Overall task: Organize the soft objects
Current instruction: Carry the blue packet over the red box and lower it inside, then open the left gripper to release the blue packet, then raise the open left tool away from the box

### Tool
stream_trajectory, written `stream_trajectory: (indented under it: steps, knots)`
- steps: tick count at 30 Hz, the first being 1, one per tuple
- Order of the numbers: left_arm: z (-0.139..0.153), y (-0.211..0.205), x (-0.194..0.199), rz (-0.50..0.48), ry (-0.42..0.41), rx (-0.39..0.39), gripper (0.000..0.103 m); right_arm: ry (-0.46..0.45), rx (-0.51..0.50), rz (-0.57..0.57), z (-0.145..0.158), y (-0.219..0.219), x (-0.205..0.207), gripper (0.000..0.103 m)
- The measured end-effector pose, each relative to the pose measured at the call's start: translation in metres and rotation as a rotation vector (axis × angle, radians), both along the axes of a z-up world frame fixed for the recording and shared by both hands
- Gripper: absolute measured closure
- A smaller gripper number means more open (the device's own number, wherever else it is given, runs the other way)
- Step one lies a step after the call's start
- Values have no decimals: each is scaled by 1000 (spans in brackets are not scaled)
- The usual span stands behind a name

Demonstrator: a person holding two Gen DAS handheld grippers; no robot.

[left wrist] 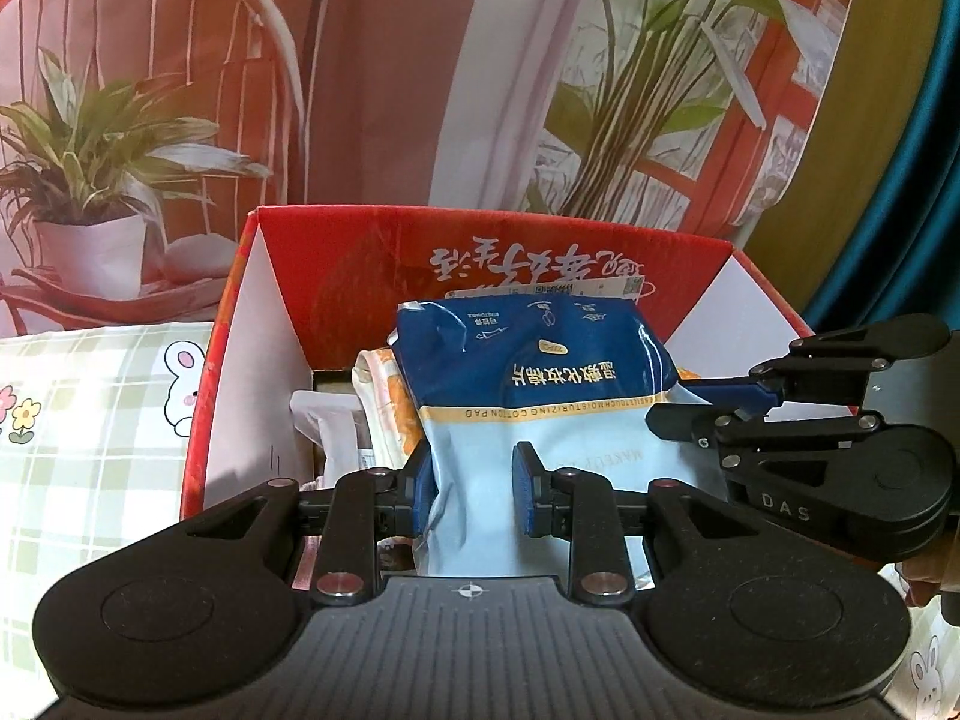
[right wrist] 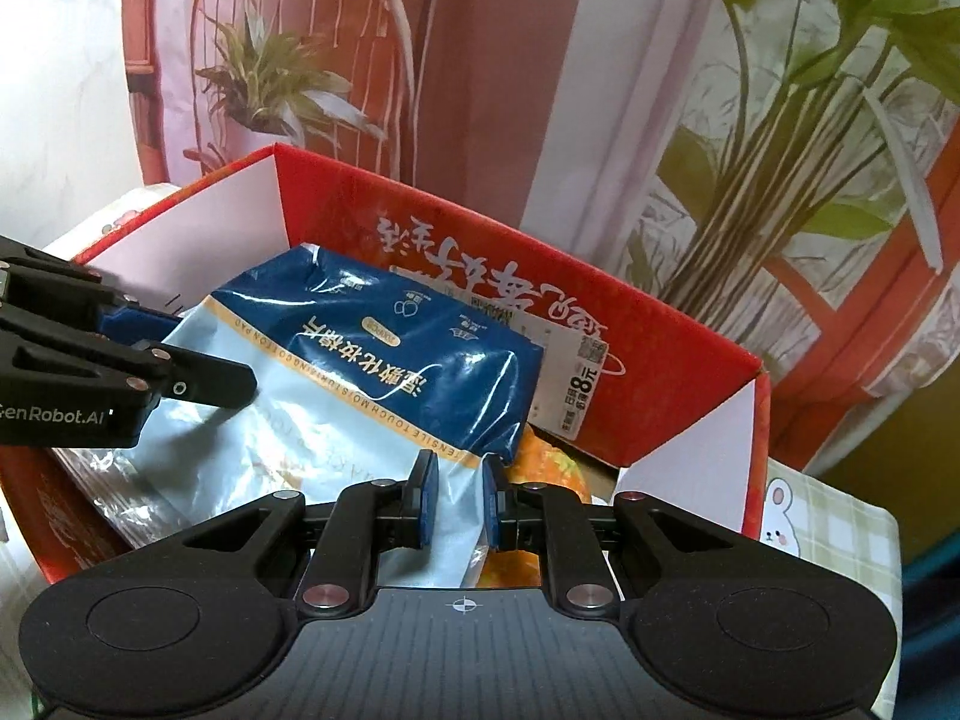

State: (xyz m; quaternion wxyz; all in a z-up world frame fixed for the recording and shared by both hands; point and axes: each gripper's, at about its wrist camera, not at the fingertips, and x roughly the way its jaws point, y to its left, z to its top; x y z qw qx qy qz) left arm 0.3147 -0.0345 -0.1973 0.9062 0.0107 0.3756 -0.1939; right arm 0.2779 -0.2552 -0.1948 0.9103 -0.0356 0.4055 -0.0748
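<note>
- Pack: soft blue-and-pale-blue plastic cotton pad pack [left wrist: 528, 396] sits inside open red cardboard box [left wrist: 360, 264], leaning on top of other packets.
- Left gripper [left wrist: 471, 489]: blue fingers clamped on pack's pale lower edge.
- Right gripper [right wrist: 459, 501]: fingers nearly together, pinching pack's other edge, just beside orange printed packet [right wrist: 540, 462].
- Box stands on green checked bunny-print cloth [left wrist: 90, 420].
- Potted-plant backdrop [left wrist: 150, 90] behind box.
</note>
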Motion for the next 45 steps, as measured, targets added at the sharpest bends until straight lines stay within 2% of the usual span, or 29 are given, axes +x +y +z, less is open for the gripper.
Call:
stream_trajectory:
  steps: [2,4,6,8,11,13,15,17,18,19,25,37,45]
  knots:
    - [1,0,-1,-1,-5,3,73,4,-1,0,0,-1,1,89]
    - [4,-1,-4,-3,-16,8,67,4,-2,-4,0,-1,0,88]
    - [9,0,-8,-2,-34,3,48,-3,-1,-17,1,-3,0,87]
    - [15,2,-14,-2,-57,-8,37,-39,0,-47,4,-6,-4,81]
    - [24,4,-24,-6,-87,-13,27,-108,16,-83,10,-9,-14,60]
    - [30,6,-32,-7,-106,-12,22,-169,5,-104,15,-7,-25,37]
    - [36,8,-40,-7,-127,-11,12,-211,-6,-106,21,-5,-35,32]
    - [42,10,-49,-3,-146,-9,9,-226,-13,-105,27,-1,-43,29]
    - [45,11,-54,-2,-153,-6,8,-235,-13,-104,30,1,-48,23]
    - [47,12,-58,-1,-158,-4,7,-246,-11,-106,34,3,-53,17]
    - [58,21,-87,13,-187,-2,3,-303,20,-109,48,15,-88,1]
    - [51,38,-152,73,-195,6,0,-371,106,-145,49,41,-156,1]
    - [36,46,-191,121,-198,4,0,-382,142,-157,37,62,-189,1]
